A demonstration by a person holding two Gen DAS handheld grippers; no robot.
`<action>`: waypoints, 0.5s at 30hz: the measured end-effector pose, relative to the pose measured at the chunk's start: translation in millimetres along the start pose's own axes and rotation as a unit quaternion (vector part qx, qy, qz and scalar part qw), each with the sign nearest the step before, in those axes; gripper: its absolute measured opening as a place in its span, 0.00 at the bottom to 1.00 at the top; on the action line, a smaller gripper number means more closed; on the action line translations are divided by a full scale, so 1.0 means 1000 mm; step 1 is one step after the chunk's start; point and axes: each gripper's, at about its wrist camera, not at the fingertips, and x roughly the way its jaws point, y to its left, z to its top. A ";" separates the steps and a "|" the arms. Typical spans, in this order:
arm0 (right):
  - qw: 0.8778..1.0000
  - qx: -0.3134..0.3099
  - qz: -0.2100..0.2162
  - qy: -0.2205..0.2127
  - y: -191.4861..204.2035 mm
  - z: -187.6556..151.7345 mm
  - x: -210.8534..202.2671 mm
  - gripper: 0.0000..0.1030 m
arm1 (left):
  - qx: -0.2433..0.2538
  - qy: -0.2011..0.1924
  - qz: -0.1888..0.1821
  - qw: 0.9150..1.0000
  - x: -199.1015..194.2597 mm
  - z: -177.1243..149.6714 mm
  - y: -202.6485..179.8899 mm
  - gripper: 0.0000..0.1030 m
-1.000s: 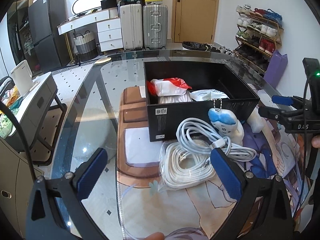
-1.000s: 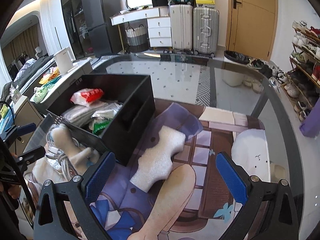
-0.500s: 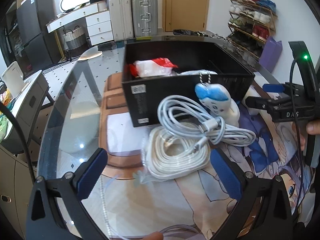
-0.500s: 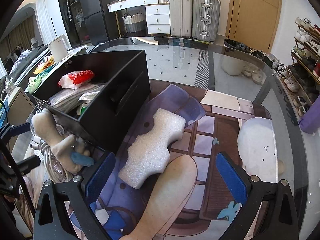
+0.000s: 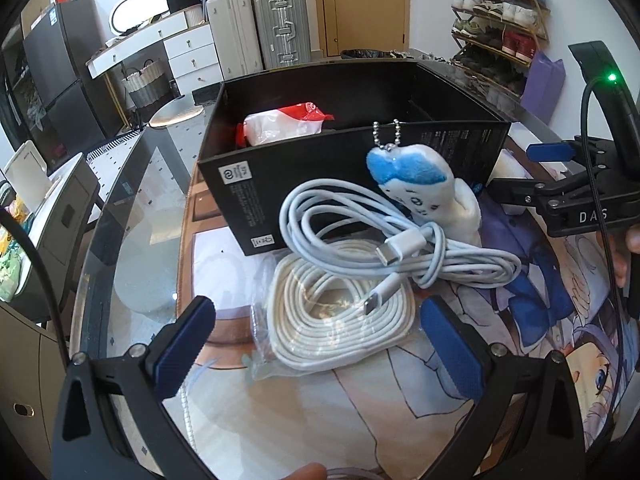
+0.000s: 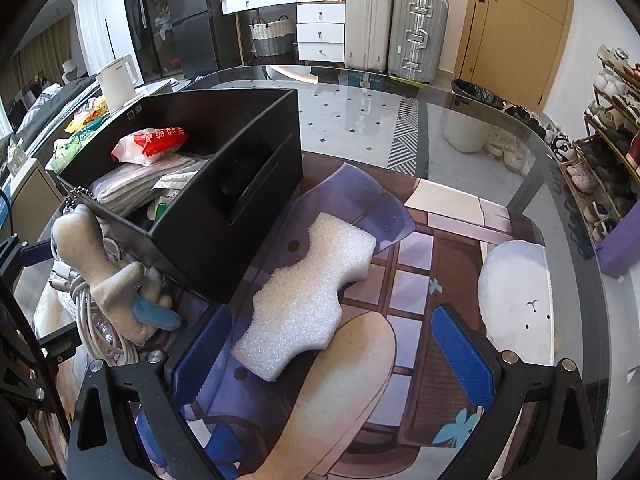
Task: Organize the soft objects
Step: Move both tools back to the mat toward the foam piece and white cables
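Plush toy: white w/ blue top, ball chain, leaning on black box, prob. resting on cable; L gripper & R gripper both wide apart, holding nothing

The black box is viewed closely from its near side by the left wrist camera, and from its right by the right wrist camera; the plush keychain is shared.

The left hand-held gripper hovers with its jaws spread wide, holding nothing. The right hand-held gripper does likewise, tilted downward.
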 end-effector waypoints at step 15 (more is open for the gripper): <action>1.000 -0.015 -0.003 0.011 0.006 0.004 0.007 0.86 | 0.009 -0.003 0.004 1.000 0.004 0.004 -0.001 1.00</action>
